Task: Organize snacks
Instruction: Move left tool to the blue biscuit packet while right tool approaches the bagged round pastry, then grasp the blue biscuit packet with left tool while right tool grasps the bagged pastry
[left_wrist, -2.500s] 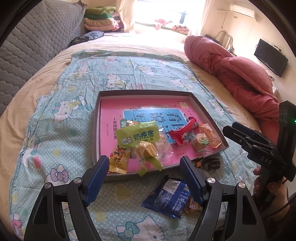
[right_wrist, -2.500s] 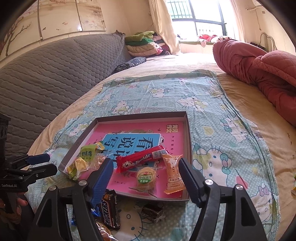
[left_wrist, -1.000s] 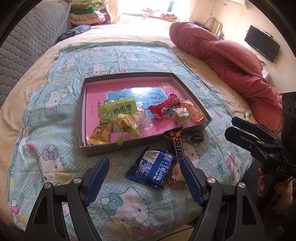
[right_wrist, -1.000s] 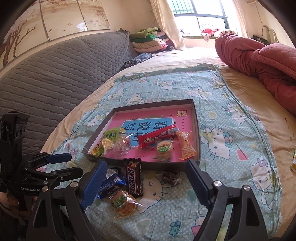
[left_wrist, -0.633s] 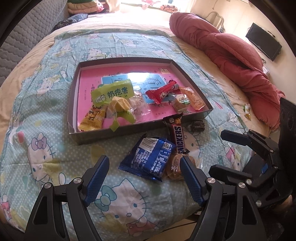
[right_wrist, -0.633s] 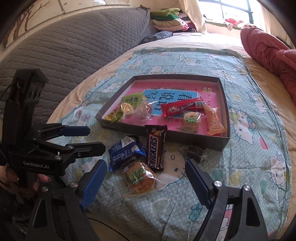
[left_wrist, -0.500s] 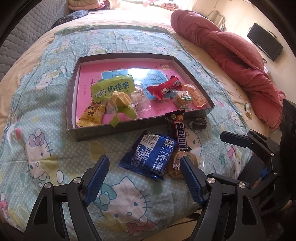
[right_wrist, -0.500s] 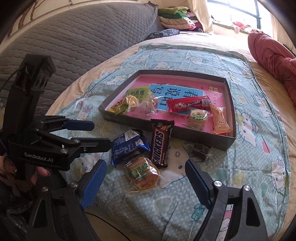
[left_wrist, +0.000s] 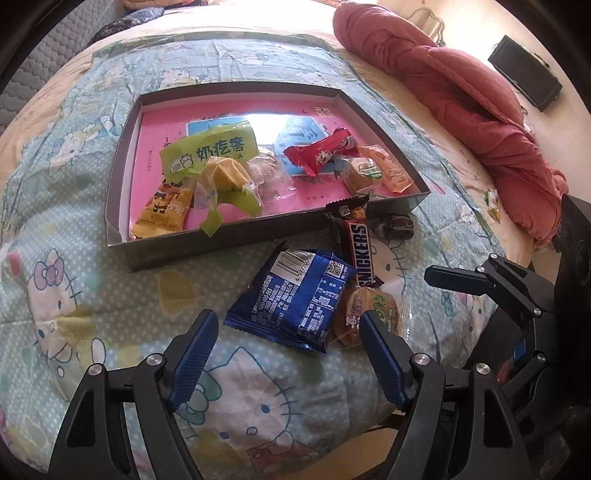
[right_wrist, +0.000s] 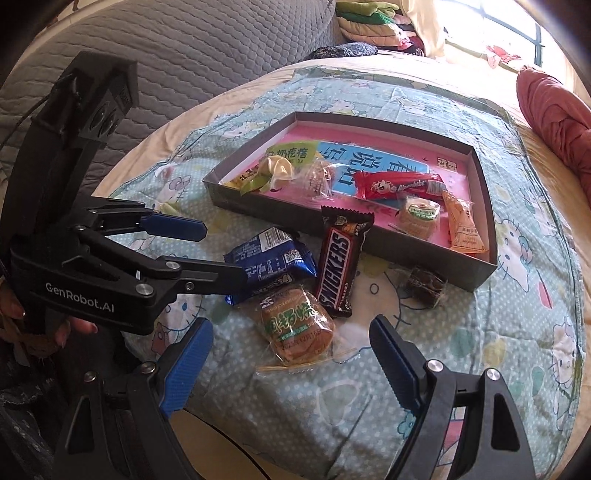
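Blue-padded and spread wide, our left gripper (left_wrist: 286, 352) hovers empty just above the shiny blue foil snack packet (left_wrist: 295, 295), while our right gripper (right_wrist: 291, 362), equally spread and empty, hangs over the round golden cake in clear wrap (right_wrist: 295, 325). Both snacks lie on the cartoon-cat bedsheet (left_wrist: 92, 295) beside a brown Snickers bar (right_wrist: 340, 262), just outside the shallow grey cardboard tray with a pink floor (left_wrist: 122, 166), where other wrapped snacks sit.
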